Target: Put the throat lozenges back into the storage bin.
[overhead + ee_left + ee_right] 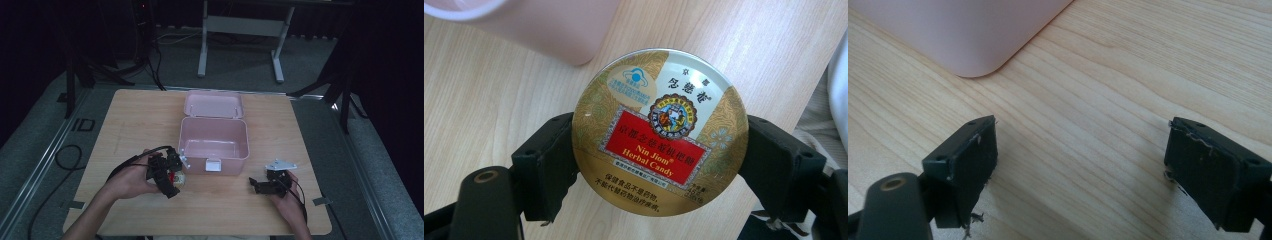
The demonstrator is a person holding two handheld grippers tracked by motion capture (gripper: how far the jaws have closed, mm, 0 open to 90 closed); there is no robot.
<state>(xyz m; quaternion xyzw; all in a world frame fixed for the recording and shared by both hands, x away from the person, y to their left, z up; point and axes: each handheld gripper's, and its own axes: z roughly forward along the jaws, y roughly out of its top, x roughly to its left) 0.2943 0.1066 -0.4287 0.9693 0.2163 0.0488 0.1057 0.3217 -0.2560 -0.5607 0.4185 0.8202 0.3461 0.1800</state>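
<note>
A: What do the fingers of the left gripper (659,165) bear?
B: Its pads (549,165) clamp the round candy tin (660,131) at nine and three o'clock across its rim, label face toward the camera. The jaws stand wide, since the tin fills the gap between them.

A: Where does the tin lie relative to the open pink box (214,142)?
B: In the high view the left gripper (169,176) and tin (177,178) sit just beside the box's front left corner, at about eight o'clock from the box cavity. The cavity therefore lies toward two o'clock from the tin. Being round, the tin has no long axis to align.

A: And the right gripper (1080,170)?
B: Its jaws are spread apart with nothing between them, over bare wooden table (1108,100). In the high view the right gripper (270,185) rests at about four o'clock from the box. The left hand (131,181) is the nearer one to the tin; judged so, it makes the placement.
</note>
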